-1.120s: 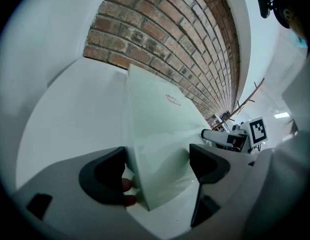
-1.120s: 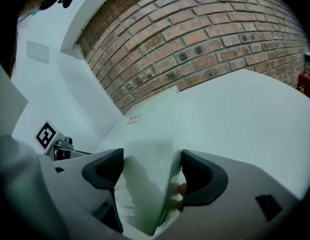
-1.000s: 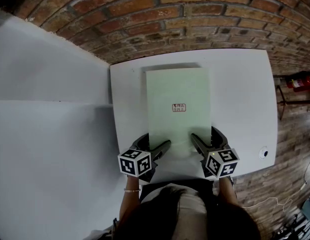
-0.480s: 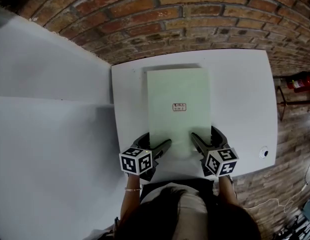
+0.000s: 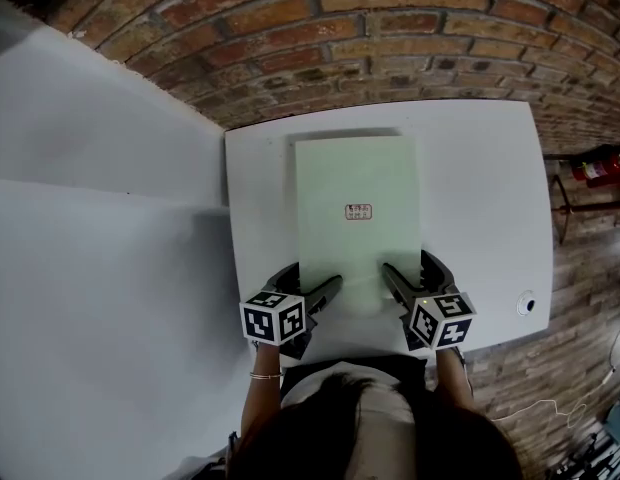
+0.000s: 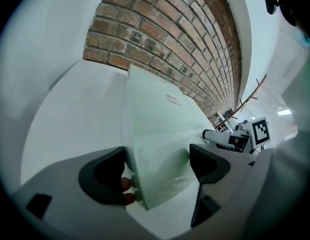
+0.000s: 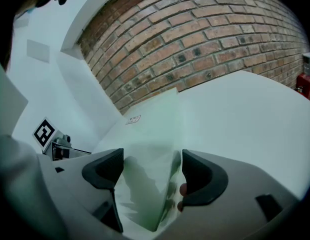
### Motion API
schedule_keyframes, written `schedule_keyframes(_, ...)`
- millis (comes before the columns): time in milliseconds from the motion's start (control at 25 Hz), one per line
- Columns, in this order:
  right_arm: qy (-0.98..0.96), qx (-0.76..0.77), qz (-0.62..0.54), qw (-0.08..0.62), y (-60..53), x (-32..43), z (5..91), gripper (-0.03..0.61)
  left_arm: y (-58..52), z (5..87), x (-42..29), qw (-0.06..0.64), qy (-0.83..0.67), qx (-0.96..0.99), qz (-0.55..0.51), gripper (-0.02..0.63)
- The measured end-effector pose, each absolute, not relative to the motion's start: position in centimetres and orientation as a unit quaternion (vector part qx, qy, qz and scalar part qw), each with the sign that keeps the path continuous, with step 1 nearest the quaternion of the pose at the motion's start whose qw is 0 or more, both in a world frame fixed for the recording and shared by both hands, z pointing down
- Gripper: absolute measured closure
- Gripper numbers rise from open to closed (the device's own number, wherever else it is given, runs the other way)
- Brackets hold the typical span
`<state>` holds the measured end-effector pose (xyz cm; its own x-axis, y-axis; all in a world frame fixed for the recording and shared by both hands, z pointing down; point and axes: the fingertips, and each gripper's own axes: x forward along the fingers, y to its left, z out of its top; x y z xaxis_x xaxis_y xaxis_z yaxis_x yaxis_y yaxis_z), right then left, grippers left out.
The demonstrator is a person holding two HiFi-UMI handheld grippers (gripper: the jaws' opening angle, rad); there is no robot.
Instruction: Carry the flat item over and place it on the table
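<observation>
Left gripper (image 6: 157, 165): jaws wide, straddling green sheet (image 5: 357, 218), lower-left corner.
Right gripper (image 7: 150, 170): likewise, lower-right corner.
Risk: snagging a corner on withdrawal, dragging green sheet across table (image 5: 480, 198).

Can't read the print on the little label (image 5: 358, 211), way too small. Near corners of the green sheet (image 5: 355, 168) tucked behind the fingers of the left gripper (image 5: 328, 290) and right gripper (image 5: 388, 276). Near edge of the surface (image 5: 480, 198) lost under the person's head (image 5: 370, 433). Red thing (image 5: 600, 165) far right, chopped by the frame edge, can't tell what.
</observation>
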<state>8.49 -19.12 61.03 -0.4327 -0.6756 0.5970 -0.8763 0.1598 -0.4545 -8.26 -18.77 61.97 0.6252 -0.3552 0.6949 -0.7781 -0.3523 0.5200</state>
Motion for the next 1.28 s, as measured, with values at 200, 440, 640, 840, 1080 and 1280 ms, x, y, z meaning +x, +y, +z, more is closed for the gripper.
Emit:
schedule_keyframes(200,-0.751,0.521,0.384,0.133,-18.9,8.8,60.7,0.199,-18.7,61.7,-8.3,0.426,-0.363,0.791,0.246,0.195)
schedule_keyframes(440,-0.750,0.530,0.373,0.131,-18.9,9.4,59.9,0.199,-18.6,61.5,-8.8,0.414,-0.372,0.791,0.254,0.199)
schedule_keyframes(640,-0.753,0.533,0.362,0.131,-18.8,9.3,59.3,0.199,-18.6,61.0,-9.3,0.407,-0.379,0.792,0.250,0.207)
schedule_keyframes(840,-0.757,0.534,0.353,0.132,-18.5,9.2,58.8,0.201,-18.7,60.4,-9.3,0.398,-0.384,0.796,0.245,0.218)
schedule_keyframes(1080,-0.760,0.536,0.342,0.132,-18.3,9.0,58.1,0.201,-18.7,59.6,-9.5,0.386,-0.391,0.801,0.239,0.239)
schedule_keyframes(1280,-0.766,0.534,0.330,0.136,-17.9,8.6,57.4,0.202,-18.5,58.9,-9.6,0.374,-0.396,0.805,0.234,0.258)
